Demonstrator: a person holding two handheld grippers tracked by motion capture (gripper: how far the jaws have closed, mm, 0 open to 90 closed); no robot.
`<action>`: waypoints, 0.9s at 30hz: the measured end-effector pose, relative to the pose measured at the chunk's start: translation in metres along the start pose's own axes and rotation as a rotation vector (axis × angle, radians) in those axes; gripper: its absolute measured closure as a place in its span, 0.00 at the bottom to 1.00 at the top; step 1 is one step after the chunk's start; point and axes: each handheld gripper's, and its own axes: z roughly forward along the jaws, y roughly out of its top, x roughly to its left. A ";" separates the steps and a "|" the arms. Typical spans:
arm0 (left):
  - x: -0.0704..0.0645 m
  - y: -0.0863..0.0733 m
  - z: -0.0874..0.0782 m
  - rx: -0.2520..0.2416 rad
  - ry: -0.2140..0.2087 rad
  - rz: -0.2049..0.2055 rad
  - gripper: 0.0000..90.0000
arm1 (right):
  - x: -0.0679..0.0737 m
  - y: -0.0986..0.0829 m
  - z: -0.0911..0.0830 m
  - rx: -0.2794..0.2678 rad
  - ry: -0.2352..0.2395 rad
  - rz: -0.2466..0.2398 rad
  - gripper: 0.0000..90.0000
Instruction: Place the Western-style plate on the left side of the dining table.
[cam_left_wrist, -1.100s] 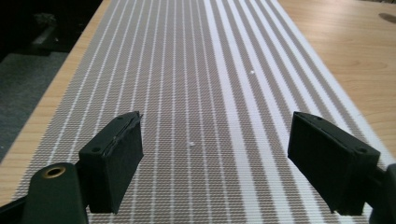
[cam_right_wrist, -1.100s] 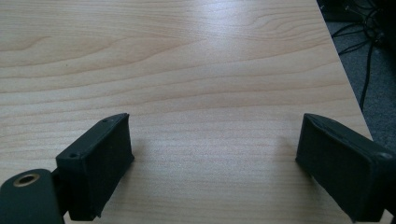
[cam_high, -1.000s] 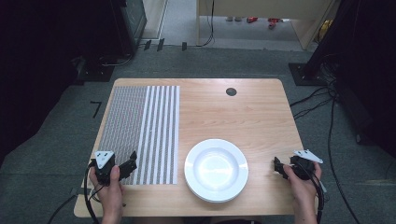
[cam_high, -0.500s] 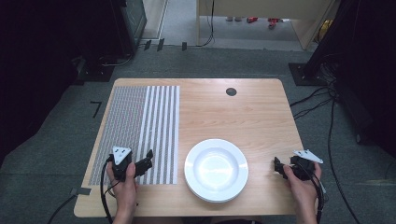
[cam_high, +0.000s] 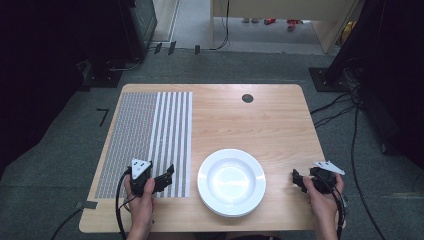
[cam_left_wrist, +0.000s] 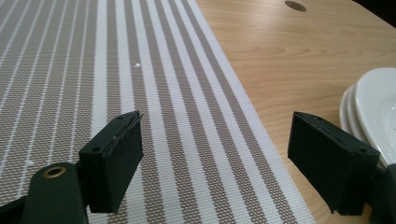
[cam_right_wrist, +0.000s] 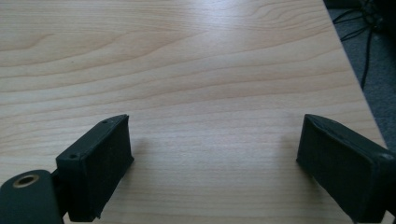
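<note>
On the table (cam_high: 280, 120), the striped placemat (cam_high: 150, 135) covers the left part, running from the far edge nearly to the near edge. Just right of the mat's near corner sit the stacked plates (cam_high: 231, 181), close to the near edge. The left gripper (cam_high: 165, 177) sits over the mat's near right corner, just left of the plates. The right gripper (cam_high: 299, 181) is over bare wood, right of the plates, near the table's right edge. A cable hole (cam_high: 247, 98) lies at the far edge, behind the plates.
</note>
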 end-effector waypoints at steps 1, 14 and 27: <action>-0.002 0.000 0.001 0.003 -0.005 0.004 0.21 | 0.001 0.000 0.000 0.002 0.006 0.007 0.10; -0.014 -0.003 0.002 0.016 -0.042 0.019 0.21 | 0.021 0.007 -0.018 -0.057 0.157 0.049 0.10; -0.025 -0.005 0.003 0.033 -0.072 0.037 0.21 | 0.047 0.011 -0.033 -0.100 0.247 0.023 0.10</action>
